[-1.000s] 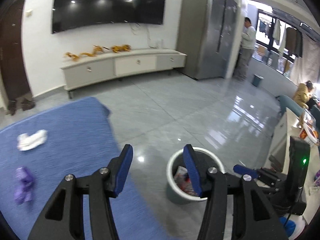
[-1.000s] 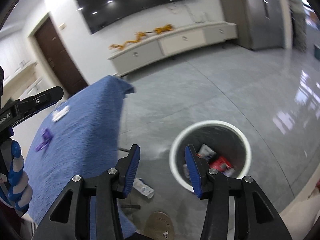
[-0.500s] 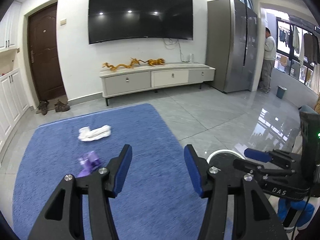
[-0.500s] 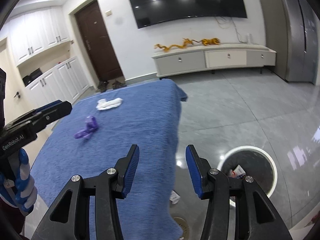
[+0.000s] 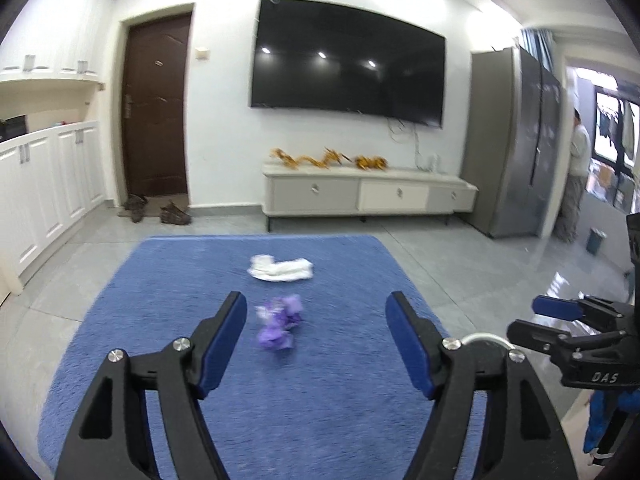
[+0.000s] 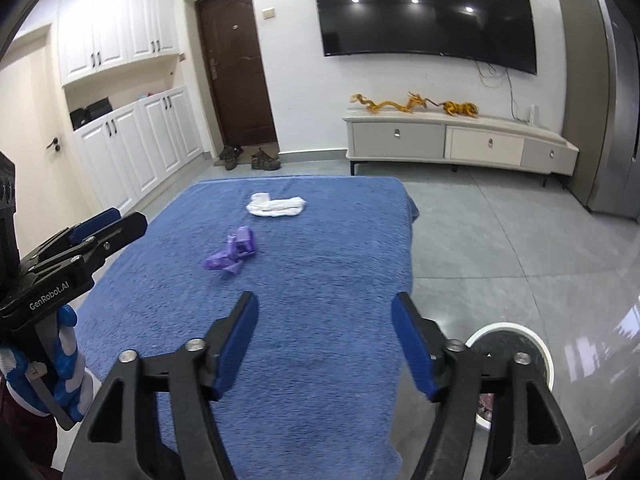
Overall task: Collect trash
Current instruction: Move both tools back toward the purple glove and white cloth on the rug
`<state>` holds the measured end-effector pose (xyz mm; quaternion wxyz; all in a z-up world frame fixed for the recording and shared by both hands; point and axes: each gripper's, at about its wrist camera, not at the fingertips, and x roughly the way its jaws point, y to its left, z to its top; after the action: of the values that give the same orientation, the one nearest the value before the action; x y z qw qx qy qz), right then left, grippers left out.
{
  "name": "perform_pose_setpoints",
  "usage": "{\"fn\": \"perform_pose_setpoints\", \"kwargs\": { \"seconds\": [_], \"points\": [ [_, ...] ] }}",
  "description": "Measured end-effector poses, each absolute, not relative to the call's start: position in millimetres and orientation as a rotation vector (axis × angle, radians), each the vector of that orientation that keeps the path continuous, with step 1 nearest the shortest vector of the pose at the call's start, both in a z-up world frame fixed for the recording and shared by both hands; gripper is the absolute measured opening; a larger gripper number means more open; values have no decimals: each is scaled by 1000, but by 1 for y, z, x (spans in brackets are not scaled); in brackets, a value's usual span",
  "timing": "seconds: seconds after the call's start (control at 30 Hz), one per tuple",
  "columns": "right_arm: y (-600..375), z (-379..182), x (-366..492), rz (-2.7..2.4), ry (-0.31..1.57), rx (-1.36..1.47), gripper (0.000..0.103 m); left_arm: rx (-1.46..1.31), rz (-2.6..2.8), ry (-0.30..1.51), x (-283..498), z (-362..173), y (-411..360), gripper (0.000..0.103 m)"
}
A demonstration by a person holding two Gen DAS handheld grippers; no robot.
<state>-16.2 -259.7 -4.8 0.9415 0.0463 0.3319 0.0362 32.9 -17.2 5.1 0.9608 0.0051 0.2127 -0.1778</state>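
A crumpled purple scrap (image 5: 279,322) (image 6: 231,253) and a white crumpled tissue (image 5: 281,268) (image 6: 276,206) lie on a table covered with a blue cloth (image 5: 340,392) (image 6: 328,272). My left gripper (image 5: 316,342) is open and empty, above the cloth, with the purple scrap just ahead between its jaws. My right gripper (image 6: 325,340) is open and empty over the cloth's near right part. A round white-rimmed trash bin (image 6: 532,350) with trash inside stands on the floor at the right, partly hidden by the right finger.
The other gripper shows at each view's edge (image 5: 576,330) (image 6: 76,256). A low TV cabinet (image 5: 368,196), a dark door (image 5: 154,108), white cupboards (image 6: 132,152), a grey fridge (image 5: 516,140) and a standing person (image 5: 576,176) line the room. The floor is glossy grey tile.
Both grippers have swung left, from over the bin on the floor to over the blue cloth. The scraps now lie ahead of them. Both stay open.
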Motion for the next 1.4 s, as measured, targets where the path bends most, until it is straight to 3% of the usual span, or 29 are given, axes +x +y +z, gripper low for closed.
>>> {"fn": "perform_pose_setpoints", "kwargs": {
  "seconds": [0.17,0.33,0.87,1.4],
  "points": [
    [-232,12,-22,80,651,63,92,-16,-298,414,19,6,32,71],
    [-208,31,-29,78,612,22,97,-64,-208,431,5,9,87,71],
    [-181,34,-63,203,562,-40,97,-147,108,401,-59,21,206,71],
    [-235,39,-88,163,510,43,99,-91,75,438,-68,28,177,72]
  ]
}}
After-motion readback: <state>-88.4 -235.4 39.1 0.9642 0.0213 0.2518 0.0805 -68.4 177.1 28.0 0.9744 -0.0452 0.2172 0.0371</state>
